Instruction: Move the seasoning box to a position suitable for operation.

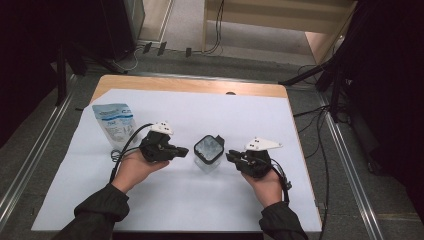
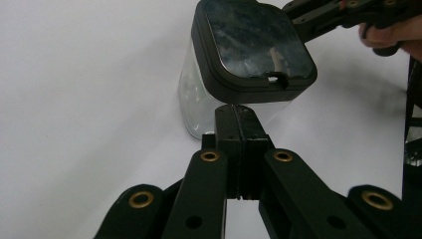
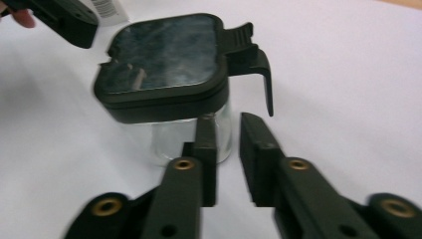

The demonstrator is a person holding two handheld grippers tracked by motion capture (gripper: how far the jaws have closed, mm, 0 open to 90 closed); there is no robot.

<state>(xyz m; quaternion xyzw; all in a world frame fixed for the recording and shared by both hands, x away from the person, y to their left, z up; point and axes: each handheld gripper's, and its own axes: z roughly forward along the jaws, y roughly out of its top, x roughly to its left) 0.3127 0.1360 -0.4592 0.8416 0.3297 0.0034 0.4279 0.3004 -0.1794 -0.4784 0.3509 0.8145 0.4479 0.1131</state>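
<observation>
Left gripper, jaws pressed together on nothing, and right gripper, narrowly parted and apparently empty, flank the lidded jar; next, gripping it demands reopening.

Nothing printed can be read with any certainty. The blue-and-white pouch lying on the tabletop carries dark lines of print on its face in the high view, but the letters are too small and soft to make out. In the right gripper view, a corner of a white label with black barcode bars shows at the top edge; any digits beside the bars are not legible.
</observation>
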